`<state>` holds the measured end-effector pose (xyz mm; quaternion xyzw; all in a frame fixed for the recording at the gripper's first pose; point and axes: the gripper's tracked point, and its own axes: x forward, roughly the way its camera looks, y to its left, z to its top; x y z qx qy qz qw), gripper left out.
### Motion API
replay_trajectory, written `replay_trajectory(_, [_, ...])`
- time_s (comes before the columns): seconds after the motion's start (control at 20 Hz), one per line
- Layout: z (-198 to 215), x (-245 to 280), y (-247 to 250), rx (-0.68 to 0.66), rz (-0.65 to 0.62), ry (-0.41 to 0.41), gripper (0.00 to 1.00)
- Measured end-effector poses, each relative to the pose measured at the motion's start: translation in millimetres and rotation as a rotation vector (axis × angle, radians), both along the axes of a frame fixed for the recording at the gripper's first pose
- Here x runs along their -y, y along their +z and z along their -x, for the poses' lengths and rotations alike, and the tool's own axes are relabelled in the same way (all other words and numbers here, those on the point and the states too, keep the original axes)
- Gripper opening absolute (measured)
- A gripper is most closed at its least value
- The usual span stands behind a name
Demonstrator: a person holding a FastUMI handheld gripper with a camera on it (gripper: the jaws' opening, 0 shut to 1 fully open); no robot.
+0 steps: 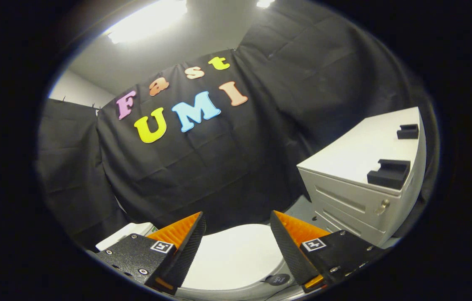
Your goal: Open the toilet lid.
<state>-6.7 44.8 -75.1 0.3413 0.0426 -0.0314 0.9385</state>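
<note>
Biggest thing in sight is the black cloth wall [219,167], draped in folds and rising straight behind the toilet, with bright ceiling lights [148,21] glaring above it. Off to the toilet's right side stands a white drawer cabinet [357,167], its drawer fronts all flush and closed, so what is inside cannot be told. Two black blocks [389,173] sit on the cabinet top, one nearer its front edge and one farther back, well apart from each other. A small round metal knob [382,206] shows on the upper drawer front.

Down low, there is the toilet itself: its white lid [236,255] lies flat and closed, smooth and rounded, spreading out under and just ahead of the fingers. So the bowl is covered, and nothing of its contents can be seen. A small dark round button or sticker [279,279] sits on the toilet's rim beside the lid, close to the right finger. To the toilet's left, past the left finger, a white boxy shape [125,234] peeks out, partly hidden.

The gripper [238,225] hovers over the lid with its fingers spread wide apart, nothing held between them, only the lid surface showing through the gap.
</note>
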Motion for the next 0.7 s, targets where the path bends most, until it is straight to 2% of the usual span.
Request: replay_trajectory(0.7, [31, -4, -109, -0.164, -0.481, -0.176, 0.95])
